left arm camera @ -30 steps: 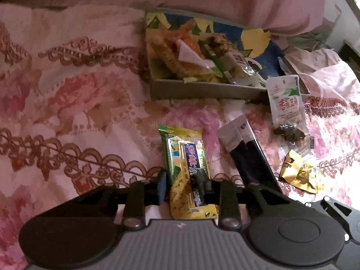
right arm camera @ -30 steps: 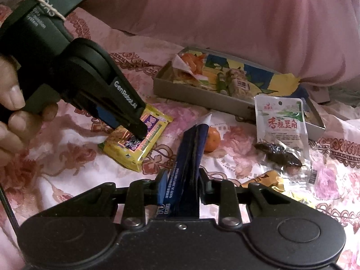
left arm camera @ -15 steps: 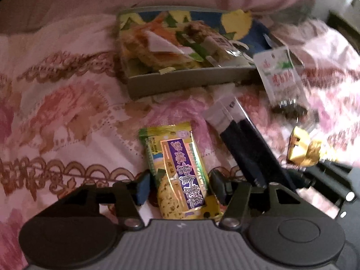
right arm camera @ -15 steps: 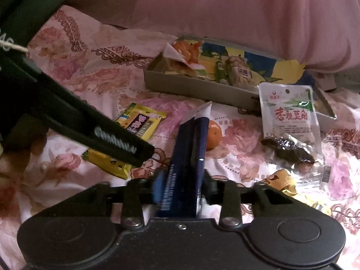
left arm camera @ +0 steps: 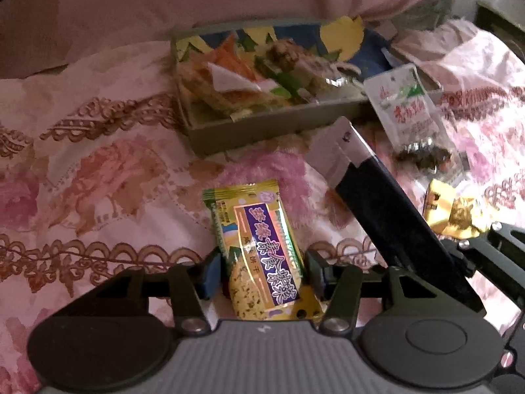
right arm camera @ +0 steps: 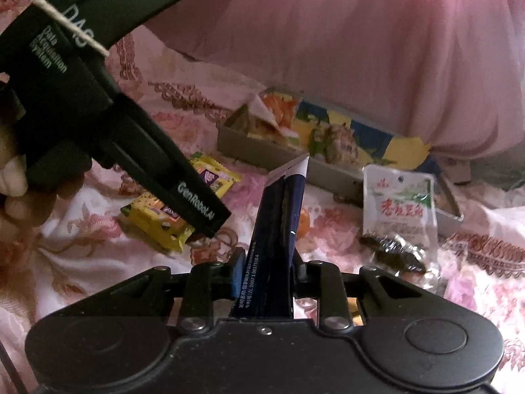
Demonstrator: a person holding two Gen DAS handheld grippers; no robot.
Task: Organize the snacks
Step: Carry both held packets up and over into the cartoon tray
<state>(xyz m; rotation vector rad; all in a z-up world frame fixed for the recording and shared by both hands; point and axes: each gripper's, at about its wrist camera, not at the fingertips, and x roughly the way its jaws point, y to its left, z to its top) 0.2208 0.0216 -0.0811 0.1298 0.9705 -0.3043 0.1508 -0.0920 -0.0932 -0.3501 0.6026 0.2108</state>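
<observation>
A yellow-green snack packet (left arm camera: 262,249) lies flat on the floral bedspread between the fingers of my left gripper (left arm camera: 262,274). The jaws are closing, with a thin gap still showing at each pad. The right wrist view shows the same packet (right arm camera: 170,216) under a left finger (right arm camera: 197,203). My right gripper (right arm camera: 265,272) is shut on a long dark blue packet (right arm camera: 279,216), its jaws tightening on it, and the white end tilts up toward the box. In the left wrist view the blue packet (left arm camera: 387,216) slants in from the right.
A shallow grey box (left arm camera: 262,131) holding several snacks sits ahead, below a pink pillow. A white pouch (right arm camera: 398,207) of dark snacks leans on its right corner. A gold wrapper (left arm camera: 452,213) and a small orange (right arm camera: 305,223) lie on the bedspread. A hand (right arm camera: 13,177) holds the left gripper.
The left jaws let go of the yellow-green packet, which they pinched a second ago, and spread; it now lies flat between them. The left gripper rolled and shifted. The right gripper kept the blue packet.
</observation>
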